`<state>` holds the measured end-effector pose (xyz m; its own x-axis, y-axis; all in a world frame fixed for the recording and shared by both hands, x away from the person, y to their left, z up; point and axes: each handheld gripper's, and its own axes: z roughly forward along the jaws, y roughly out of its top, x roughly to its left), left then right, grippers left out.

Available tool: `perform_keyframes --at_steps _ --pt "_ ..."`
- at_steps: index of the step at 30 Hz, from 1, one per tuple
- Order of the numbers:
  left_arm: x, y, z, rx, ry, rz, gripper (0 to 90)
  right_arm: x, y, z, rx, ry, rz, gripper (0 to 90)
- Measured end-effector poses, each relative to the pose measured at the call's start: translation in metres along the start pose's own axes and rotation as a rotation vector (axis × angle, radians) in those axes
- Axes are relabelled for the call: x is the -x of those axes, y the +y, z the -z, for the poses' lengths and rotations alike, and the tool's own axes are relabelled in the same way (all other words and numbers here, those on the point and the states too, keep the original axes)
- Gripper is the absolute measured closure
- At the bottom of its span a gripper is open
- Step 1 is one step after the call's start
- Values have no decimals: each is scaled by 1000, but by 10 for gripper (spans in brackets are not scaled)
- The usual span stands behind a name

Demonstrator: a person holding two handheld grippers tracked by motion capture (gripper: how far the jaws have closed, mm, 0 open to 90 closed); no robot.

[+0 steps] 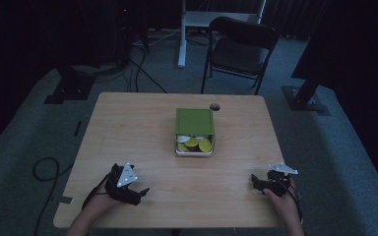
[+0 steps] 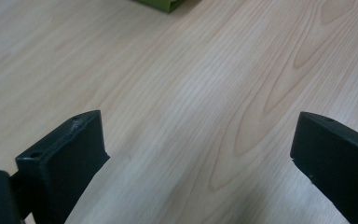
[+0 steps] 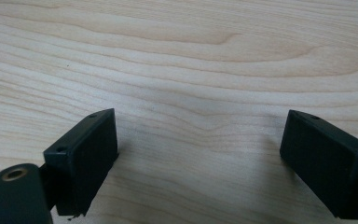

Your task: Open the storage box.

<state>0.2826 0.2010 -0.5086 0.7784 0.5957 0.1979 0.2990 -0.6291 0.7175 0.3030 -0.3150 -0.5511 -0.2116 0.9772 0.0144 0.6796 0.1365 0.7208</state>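
A green box [image 1: 194, 131] sits at the middle of the wooden table [image 1: 128, 132], its lid slid back so that white, yellow-green and brown round pieces [image 1: 195, 143] show at its near end. My left gripper [image 1: 137, 192] rests near the table's front left, open and empty; its jaws stand wide apart over bare wood [image 2: 200, 140], and a corner of the green box [image 2: 165, 4] shows at the top edge. My right gripper [image 1: 257, 183] lies near the front right, also open and empty, with bare wood [image 3: 200, 135] between its jaws.
A small dark round object [image 1: 214, 106] lies by the table's far edge behind the box. A black folding chair [image 1: 238, 49] stands beyond the table. Cables [image 1: 49, 169] run across the floor at the left. Dark stands flank the room.
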Motion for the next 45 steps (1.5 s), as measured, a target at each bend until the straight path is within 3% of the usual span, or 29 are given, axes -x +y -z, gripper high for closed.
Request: perform_keyframes --at_steps 8,12,17,21,25,31,45 --pt "6 14 -8 6 10 -47 32 0 0 0 0 0 0 107" --pt "9 20 -12 0 -6 -62 32 0 0 0 0 0 0 106" --pt "15 28 -17 -7 6 -106 32 0 0 0 0 0 1 107" --pt "19 35 -19 13 -16 -109 32 0 0 0 0 0 1 106" --pt "24 42 -23 12 -7 -154 32 0 0 0 0 0 1 106" --pt "29 52 -31 25 -17 -181 32 0 0 0 0 0 1 107" --pt "46 73 -49 14 30 -309 32 0 0 0 -1 0 1 107"
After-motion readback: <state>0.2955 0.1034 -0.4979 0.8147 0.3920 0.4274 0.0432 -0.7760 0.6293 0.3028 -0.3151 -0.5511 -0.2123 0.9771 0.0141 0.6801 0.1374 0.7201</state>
